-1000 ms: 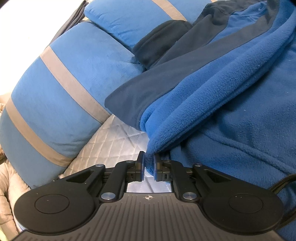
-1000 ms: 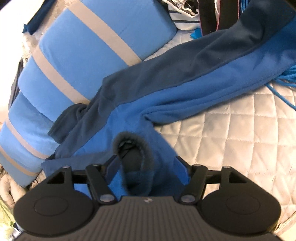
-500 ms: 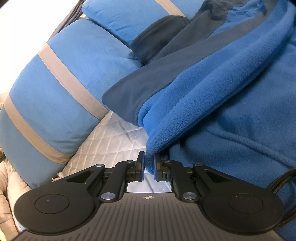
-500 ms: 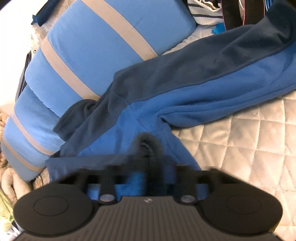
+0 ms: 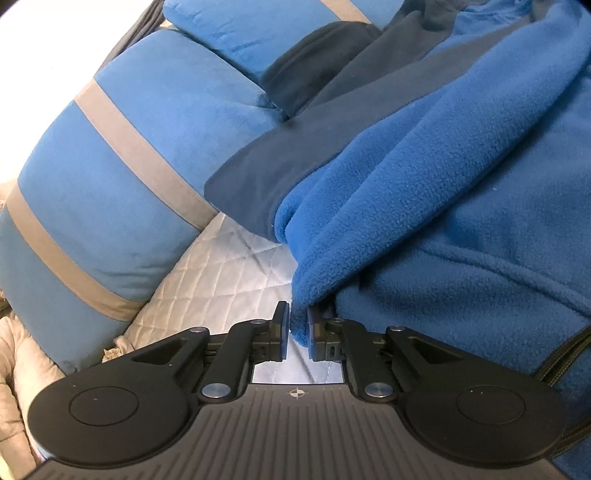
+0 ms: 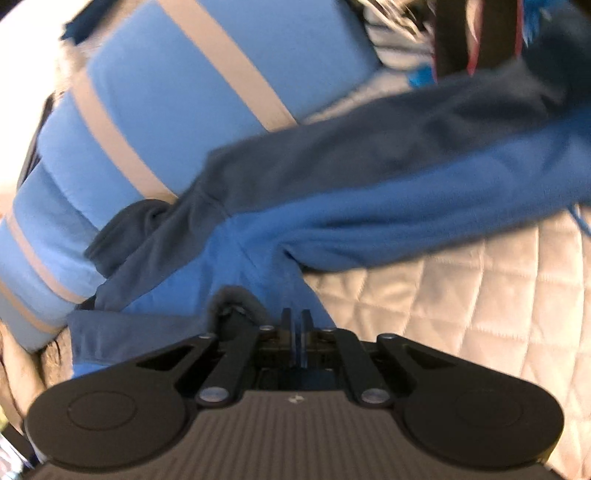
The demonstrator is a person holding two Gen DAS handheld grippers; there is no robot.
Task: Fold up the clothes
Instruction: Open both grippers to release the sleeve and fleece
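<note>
A blue fleece jacket (image 5: 461, 192) with dark navy panels lies bunched on a white quilted bed cover (image 5: 221, 280). My left gripper (image 5: 295, 328) is shut on a fold of its blue edge, and the fabric hangs up and to the right from the pads. In the right wrist view the jacket (image 6: 369, 206) stretches across the bed, one sleeve running to the upper right. My right gripper (image 6: 296, 332) is shut on the jacket's blue fabric beside the grey collar (image 6: 236, 299). This view is blurred by motion.
Two large blue pillows with grey stripes (image 5: 122, 177) (image 6: 177, 96) lie against the jacket on the left. A pile of other clothes (image 6: 461, 33) sits at the top right. Bare quilted cover (image 6: 461, 302) shows to the right. A beige blanket (image 5: 14, 369) lies at far left.
My right gripper was open around the collar and has closed on the jacket fabric. The left gripper keeps its grip, and the jacket has shifted slightly.
</note>
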